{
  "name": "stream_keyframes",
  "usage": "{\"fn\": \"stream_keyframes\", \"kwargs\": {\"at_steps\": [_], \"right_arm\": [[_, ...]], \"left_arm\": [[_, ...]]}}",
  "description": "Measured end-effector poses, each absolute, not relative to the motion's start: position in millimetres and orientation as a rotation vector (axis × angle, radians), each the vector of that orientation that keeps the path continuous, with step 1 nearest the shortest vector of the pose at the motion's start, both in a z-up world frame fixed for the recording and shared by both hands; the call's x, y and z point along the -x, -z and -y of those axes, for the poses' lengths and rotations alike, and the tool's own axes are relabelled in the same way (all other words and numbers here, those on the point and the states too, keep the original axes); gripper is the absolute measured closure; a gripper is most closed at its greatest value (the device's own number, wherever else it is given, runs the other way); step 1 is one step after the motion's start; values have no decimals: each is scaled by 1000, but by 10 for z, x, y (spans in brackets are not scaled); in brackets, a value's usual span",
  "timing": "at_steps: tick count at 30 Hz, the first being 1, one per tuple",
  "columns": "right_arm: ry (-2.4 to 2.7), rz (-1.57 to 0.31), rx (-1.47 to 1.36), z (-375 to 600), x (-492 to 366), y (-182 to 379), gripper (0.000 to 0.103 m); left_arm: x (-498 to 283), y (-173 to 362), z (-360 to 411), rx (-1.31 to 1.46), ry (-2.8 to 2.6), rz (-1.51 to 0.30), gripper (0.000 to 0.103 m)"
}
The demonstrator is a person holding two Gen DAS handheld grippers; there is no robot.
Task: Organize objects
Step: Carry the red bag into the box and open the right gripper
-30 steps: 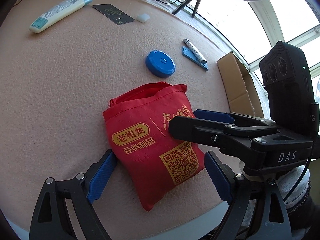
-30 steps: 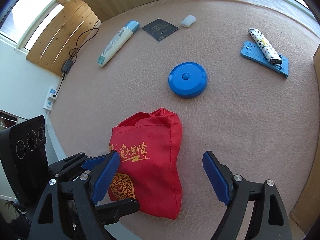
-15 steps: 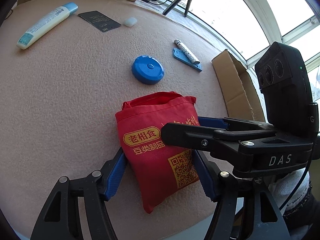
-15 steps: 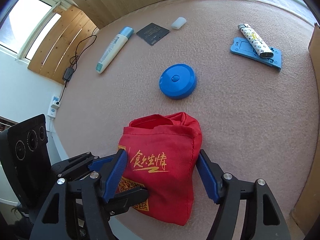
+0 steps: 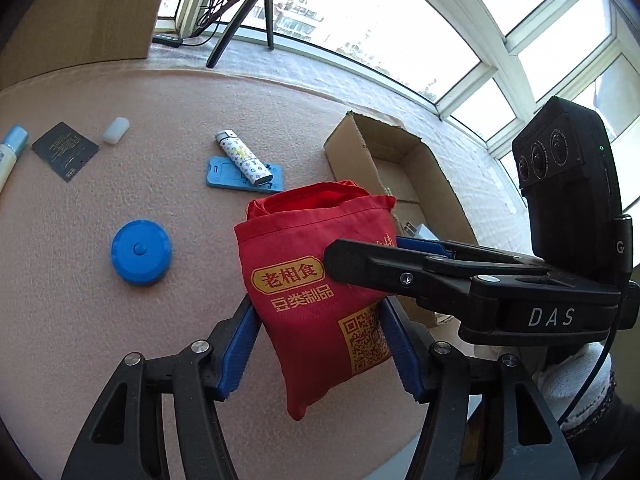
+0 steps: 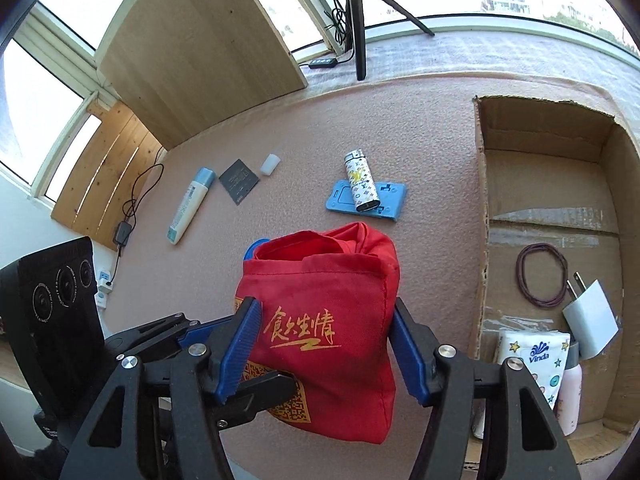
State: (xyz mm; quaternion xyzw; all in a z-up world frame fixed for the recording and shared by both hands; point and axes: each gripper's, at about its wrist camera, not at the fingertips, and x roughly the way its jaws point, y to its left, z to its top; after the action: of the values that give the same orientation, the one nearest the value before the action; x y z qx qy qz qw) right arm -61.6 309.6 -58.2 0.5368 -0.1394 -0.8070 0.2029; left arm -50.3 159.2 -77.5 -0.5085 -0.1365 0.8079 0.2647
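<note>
Red bag hides blue disc (cardboard box nearby).

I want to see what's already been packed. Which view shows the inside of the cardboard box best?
The right wrist view: the cardboard box lies open, its contents visible. The left wrist view shows the box partly hidden behind the red bag.

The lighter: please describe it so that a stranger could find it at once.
On the pink table, left of the cardboard box, lies a blue flat holder. The lighter lies across it, the only white thing with a printed pattern and a silver cap.
</note>
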Motion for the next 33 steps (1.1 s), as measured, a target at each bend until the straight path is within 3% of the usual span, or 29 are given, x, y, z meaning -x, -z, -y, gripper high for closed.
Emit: {"fn": "stream_keyframes", "kwargs": {"at_steps": [9, 17, 33], "right_arm": [[2439, 450, -1433, -3844, 784, 289, 43], [2499, 526, -1453, -4319, 906, 367, 43], [2579, 466, -1454, -4449, 935, 388, 39]], "left_arm": [[979, 492, -2472, 1264, -2136, 243, 38], [1202, 535, -3005, 1252, -2095, 189, 38], [1311, 633, -3195, 1274, -2101, 132, 33]]}}
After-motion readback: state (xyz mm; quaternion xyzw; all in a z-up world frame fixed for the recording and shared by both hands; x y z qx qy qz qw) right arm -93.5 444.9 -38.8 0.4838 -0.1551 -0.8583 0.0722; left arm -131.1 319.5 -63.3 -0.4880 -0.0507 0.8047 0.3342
